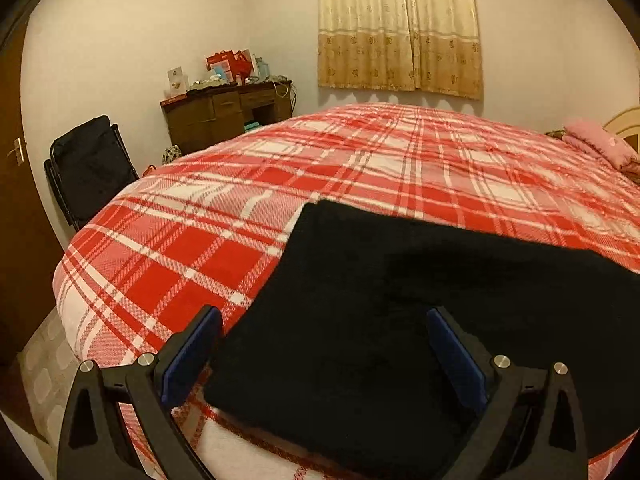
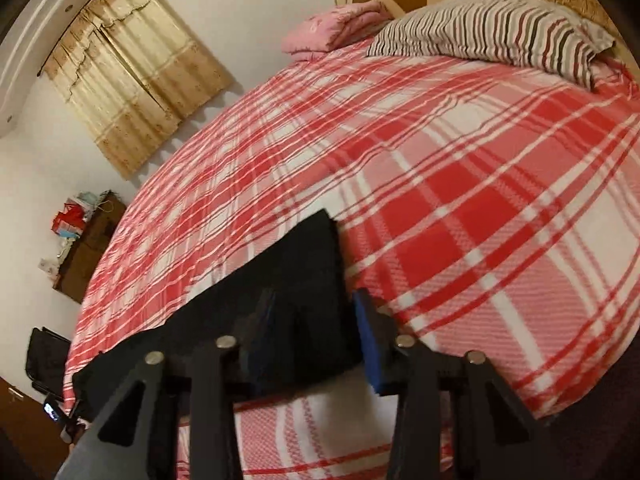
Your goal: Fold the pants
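Observation:
Black pants (image 1: 400, 304) lie folded flat into a rectangle near the front edge of the bed, on a red and white plaid blanket (image 1: 360, 160). My left gripper (image 1: 324, 320) is open, its blue pads wide apart over the pants' near left part, holding nothing. In the right wrist view the pants (image 2: 296, 280) lie under my right gripper (image 2: 316, 312), which is open over their right end; its right blue pad (image 2: 370, 344) sits by the pants' right edge, and the left pad is dark against the cloth.
A striped pillow (image 2: 492, 28) and a folded pink blanket (image 2: 336, 28) lie at the headboard end. A wooden desk with clutter (image 1: 228, 108) and a black folding chair (image 1: 88, 168) stand beyond the bed's left side. Curtains (image 1: 400, 24) hang on the far wall.

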The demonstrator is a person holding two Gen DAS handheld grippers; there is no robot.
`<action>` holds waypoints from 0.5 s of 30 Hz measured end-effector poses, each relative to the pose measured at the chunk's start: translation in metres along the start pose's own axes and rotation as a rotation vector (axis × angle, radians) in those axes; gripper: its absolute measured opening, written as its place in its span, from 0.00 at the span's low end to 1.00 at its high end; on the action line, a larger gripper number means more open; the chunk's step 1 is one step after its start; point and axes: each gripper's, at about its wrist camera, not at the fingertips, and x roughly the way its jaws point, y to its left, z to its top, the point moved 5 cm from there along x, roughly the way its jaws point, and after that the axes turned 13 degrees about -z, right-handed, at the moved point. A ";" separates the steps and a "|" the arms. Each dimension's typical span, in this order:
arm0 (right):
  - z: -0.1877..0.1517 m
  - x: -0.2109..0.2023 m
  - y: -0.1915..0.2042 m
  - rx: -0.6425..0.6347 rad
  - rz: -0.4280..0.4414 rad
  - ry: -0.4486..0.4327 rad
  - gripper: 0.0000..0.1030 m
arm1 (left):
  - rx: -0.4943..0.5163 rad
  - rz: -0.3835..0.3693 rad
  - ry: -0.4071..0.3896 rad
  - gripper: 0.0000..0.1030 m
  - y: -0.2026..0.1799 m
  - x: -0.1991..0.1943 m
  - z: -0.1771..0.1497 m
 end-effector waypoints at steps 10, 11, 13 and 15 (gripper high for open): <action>0.006 0.017 0.005 0.020 0.034 0.024 0.23 | 0.010 -0.011 0.014 0.99 0.001 0.004 -0.004; 0.005 0.015 0.004 0.023 0.042 0.023 0.18 | 0.014 -0.011 0.013 0.99 0.001 0.004 -0.004; 0.001 0.014 0.000 0.040 0.056 0.015 0.17 | 0.020 -0.002 0.006 0.99 -0.001 0.005 -0.005; -0.002 0.010 -0.003 0.052 0.072 0.001 0.15 | 0.028 0.008 0.010 0.99 -0.002 0.006 -0.004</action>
